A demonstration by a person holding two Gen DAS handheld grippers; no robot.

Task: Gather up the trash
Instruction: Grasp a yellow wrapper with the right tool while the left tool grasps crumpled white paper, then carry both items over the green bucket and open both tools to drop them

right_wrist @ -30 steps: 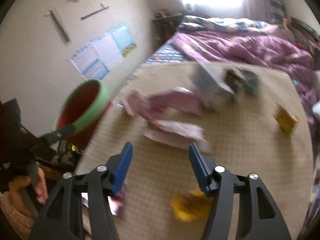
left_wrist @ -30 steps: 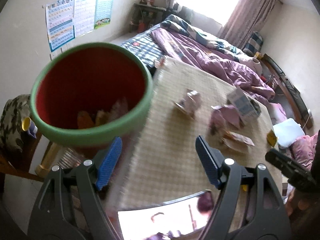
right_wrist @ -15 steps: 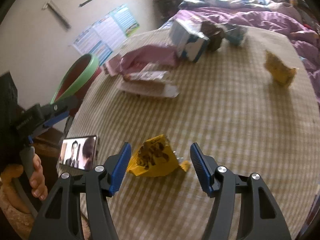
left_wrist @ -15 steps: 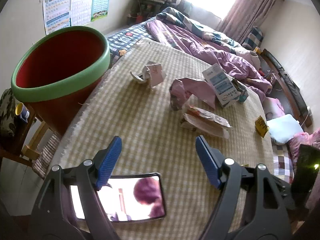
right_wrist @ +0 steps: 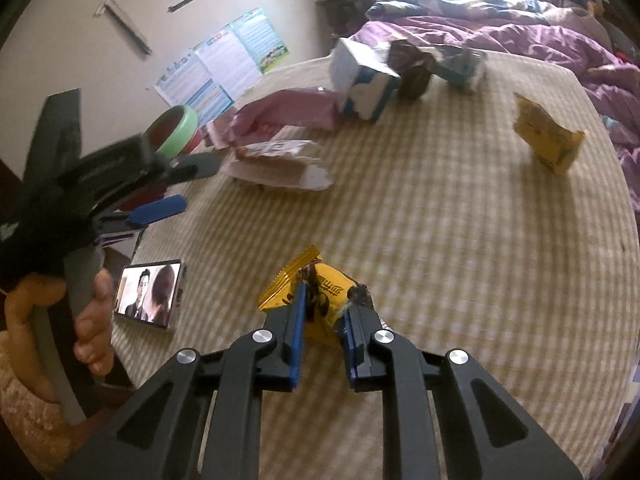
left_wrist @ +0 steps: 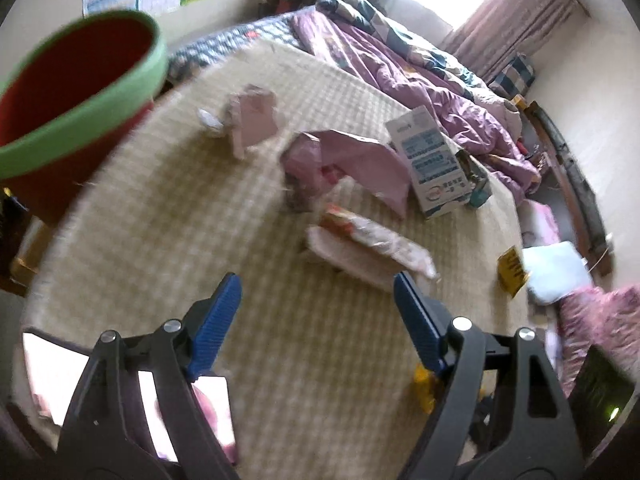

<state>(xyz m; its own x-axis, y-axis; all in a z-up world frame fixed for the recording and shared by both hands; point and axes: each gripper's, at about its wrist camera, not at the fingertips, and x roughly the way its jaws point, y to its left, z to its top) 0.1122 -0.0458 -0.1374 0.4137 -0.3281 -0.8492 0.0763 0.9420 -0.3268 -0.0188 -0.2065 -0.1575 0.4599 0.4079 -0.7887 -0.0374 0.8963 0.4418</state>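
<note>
My right gripper (right_wrist: 324, 312) is closing, and its blue pads pinch a crumpled yellow wrapper (right_wrist: 326, 292) lying on the checked cloth. My left gripper (left_wrist: 316, 280) hovers over the cloth, its jaws opening with nothing between them; the right wrist view shows it at the left (right_wrist: 188, 186), held by a hand. A red bin with a green rim (left_wrist: 80, 92) stands at the table's left edge. Ahead lie a flat clear wrapper (left_wrist: 368, 244), pink packaging (left_wrist: 360, 160), a small pink carton (left_wrist: 252, 120), a white and blue carton (left_wrist: 432, 160) and a second yellow packet (right_wrist: 548, 140).
A phone (right_wrist: 150, 294) with a lit screen lies at the near left of the checked cloth (right_wrist: 460, 240). Behind the table is a bed with a purple quilt (left_wrist: 440, 92). Posters (right_wrist: 224, 68) hang on the wall.
My right gripper came down and closed on the yellow wrapper. My left gripper swung right, away from the red bin, and lower over the cloth toward the wrappers.
</note>
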